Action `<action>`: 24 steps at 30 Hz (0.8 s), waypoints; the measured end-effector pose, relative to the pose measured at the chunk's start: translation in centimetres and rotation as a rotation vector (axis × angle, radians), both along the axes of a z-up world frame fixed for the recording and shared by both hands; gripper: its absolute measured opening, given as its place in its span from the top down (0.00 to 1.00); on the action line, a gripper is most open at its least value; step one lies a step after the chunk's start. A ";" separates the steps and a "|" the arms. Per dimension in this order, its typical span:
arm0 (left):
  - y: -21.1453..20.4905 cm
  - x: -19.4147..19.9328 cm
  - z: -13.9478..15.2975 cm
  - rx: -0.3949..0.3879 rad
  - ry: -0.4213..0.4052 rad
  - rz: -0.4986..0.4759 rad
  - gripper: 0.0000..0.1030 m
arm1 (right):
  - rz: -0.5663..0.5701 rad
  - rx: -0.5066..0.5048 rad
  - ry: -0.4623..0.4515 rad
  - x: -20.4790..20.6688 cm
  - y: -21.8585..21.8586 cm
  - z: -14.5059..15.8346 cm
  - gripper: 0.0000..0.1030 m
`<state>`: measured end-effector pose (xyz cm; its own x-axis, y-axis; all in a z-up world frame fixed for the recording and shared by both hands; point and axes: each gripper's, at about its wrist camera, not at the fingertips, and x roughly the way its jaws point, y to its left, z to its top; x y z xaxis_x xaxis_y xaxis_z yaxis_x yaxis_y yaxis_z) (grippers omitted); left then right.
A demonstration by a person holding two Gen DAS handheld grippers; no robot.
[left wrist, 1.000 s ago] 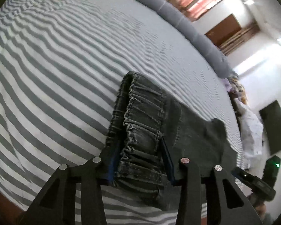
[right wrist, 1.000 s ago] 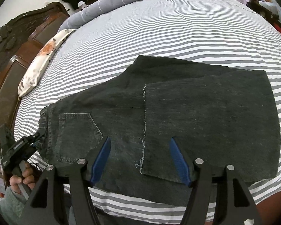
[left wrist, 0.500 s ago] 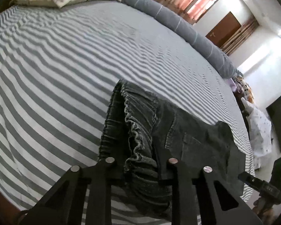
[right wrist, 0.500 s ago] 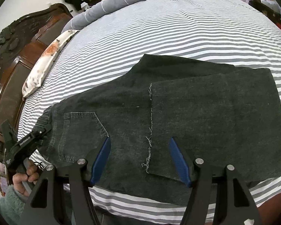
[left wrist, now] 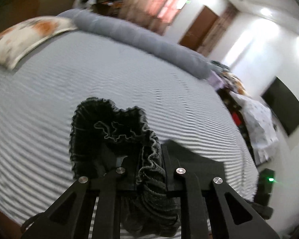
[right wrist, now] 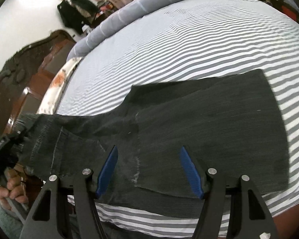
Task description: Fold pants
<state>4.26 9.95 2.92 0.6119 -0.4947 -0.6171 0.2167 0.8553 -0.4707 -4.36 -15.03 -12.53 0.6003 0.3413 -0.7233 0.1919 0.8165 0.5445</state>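
Observation:
Dark grey denim pants (right wrist: pixel 209 123) lie on the striped bed, their legs folded over to the right. My left gripper (left wrist: pixel 147 159) has the gathered elastic waistband (left wrist: pixel 113 127) pinched between its jaws, which are still closing, and holds it raised off the sheet. In the right wrist view that left gripper (right wrist: pixel 4 147) sits at the far left, gripped by a hand (right wrist: pixel 12 187), and the waist end rises toward it. My right gripper (right wrist: pixel 148 148) hovers open over the pants near the frayed leg hem (right wrist: pixel 136 171), with its blue pads (right wrist: pixel 109 167) apart and gripping nothing.
The grey-and-white striped sheet (right wrist: pixel 189 45) spreads beyond the pants. A floral pillow (left wrist: pixel 24 37) and a long grey bolster (left wrist: pixel 141 37) lie at the far side. A dark wooden headboard (right wrist: pixel 20 79) stands left. Piled clothes (left wrist: pixel 255 119) sit past the bed's right edge.
The left jaws closed on the waistband and lifted it off the bed. The waist end now rises from the sheet. The right gripper shifted a little over the pants, still open.

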 end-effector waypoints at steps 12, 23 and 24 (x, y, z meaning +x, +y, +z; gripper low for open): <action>-20.0 0.8 1.3 0.050 0.003 -0.302 0.86 | -0.188 0.052 -0.049 -6.4 -11.1 0.0 0.38; -33.4 -1.2 -4.5 0.196 0.060 -0.502 0.89 | -0.277 0.103 0.017 -9.0 -15.6 -3.9 0.37; -34.0 -1.3 -5.0 0.213 0.065 -0.511 0.88 | -0.280 0.105 0.023 -9.1 -15.7 -4.2 0.37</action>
